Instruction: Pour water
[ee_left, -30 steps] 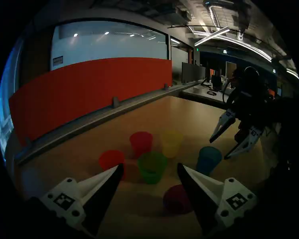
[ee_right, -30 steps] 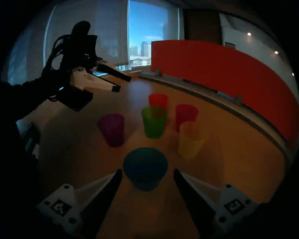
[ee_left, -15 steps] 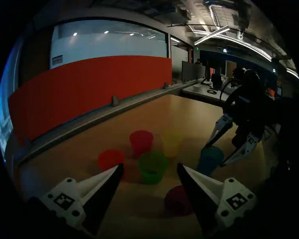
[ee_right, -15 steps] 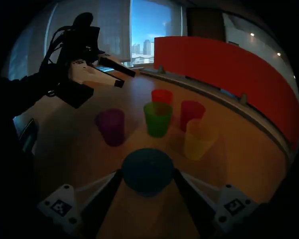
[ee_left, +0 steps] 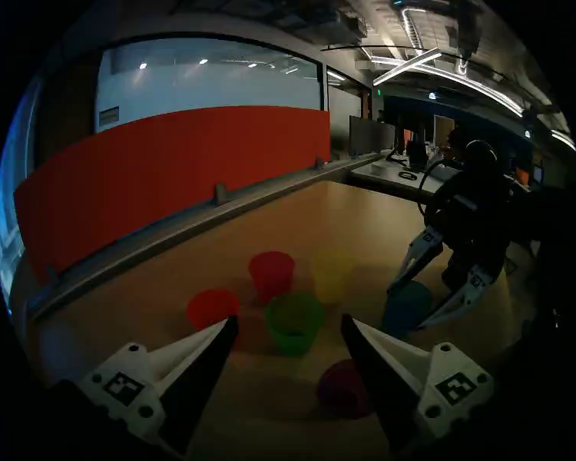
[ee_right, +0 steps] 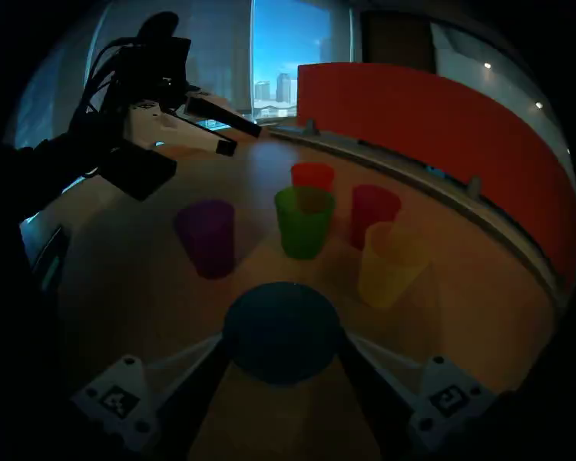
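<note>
Several coloured plastic cups stand on a wooden table [ee_right: 472, 330]. The blue cup [ee_right: 280, 330] sits upright between the fingers of my right gripper [ee_right: 282, 349], whose jaws are open and flank its sides. The left gripper view shows the same from the side: the right gripper [ee_left: 409, 306] around the blue cup [ee_left: 402, 313]. My left gripper [ee_left: 286, 321] is open and holds nothing, hovering short of the green cup [ee_left: 294, 323], with the purple cup [ee_left: 342, 388] low by its right finger. In the right gripper view the left gripper [ee_right: 243, 140] floats above the table's far left.
Behind the blue cup stand a purple cup [ee_right: 207, 238], a green cup [ee_right: 303, 223], an orange-red cup [ee_right: 312, 175], a pink-red cup [ee_right: 374, 211] and a yellow cup [ee_right: 388, 261]. A red partition [ee_left: 173, 169] runs along the table's far edge. A person's dark sleeve [ee_right: 34, 177] holds the left gripper.
My right gripper has moved forward, so the blue cup now sits deep between its fingers. The left gripper has stayed almost still.
</note>
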A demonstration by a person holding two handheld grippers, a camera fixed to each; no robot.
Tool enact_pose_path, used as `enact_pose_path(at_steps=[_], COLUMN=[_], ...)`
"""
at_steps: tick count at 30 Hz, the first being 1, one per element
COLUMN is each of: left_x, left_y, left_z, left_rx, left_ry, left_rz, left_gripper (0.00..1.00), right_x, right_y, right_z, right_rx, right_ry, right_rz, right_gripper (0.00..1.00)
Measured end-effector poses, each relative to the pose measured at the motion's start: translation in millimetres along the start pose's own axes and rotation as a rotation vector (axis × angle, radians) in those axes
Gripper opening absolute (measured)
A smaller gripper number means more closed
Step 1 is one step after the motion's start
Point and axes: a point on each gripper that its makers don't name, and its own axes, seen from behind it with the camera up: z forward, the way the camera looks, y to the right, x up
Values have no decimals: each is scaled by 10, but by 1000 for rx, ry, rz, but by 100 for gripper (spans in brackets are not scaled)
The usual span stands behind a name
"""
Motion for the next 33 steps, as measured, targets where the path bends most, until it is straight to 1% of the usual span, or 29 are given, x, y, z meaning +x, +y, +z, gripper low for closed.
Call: enact_pose_path(at_steps=[2, 8, 14, 18, 24, 27, 33], left_x=[-6, -19, -22, -18, -73, -115, -196], left_y=[-3, 3, 15, 18, 33, 26, 20], left_z=[2, 16, 32, 40, 62, 84, 149], left_rx=[1, -1, -5, -6, -18, -19, -24], left_ry=[-1, -4, -11, -17, -45, -60, -89], left_rz=[0, 1, 9, 13, 18, 22, 14], left_gripper=[100, 100, 100, 100, 100, 100, 100], right_x=[4, 7, 52, 136, 306, 389, 532], right_y=[-10, -11, -13, -19, -11, 12, 97], right_z=[4, -10, -98, -198, -394, -493, -657], right_rx=[3, 4, 1, -2, -9, -17, -38], right_ry=[4, 19, 32, 47, 77, 94, 128], right_rz=[2, 10, 2, -9, -21, -24, -24], right_gripper=[91, 90, 90, 90, 89, 90, 90])
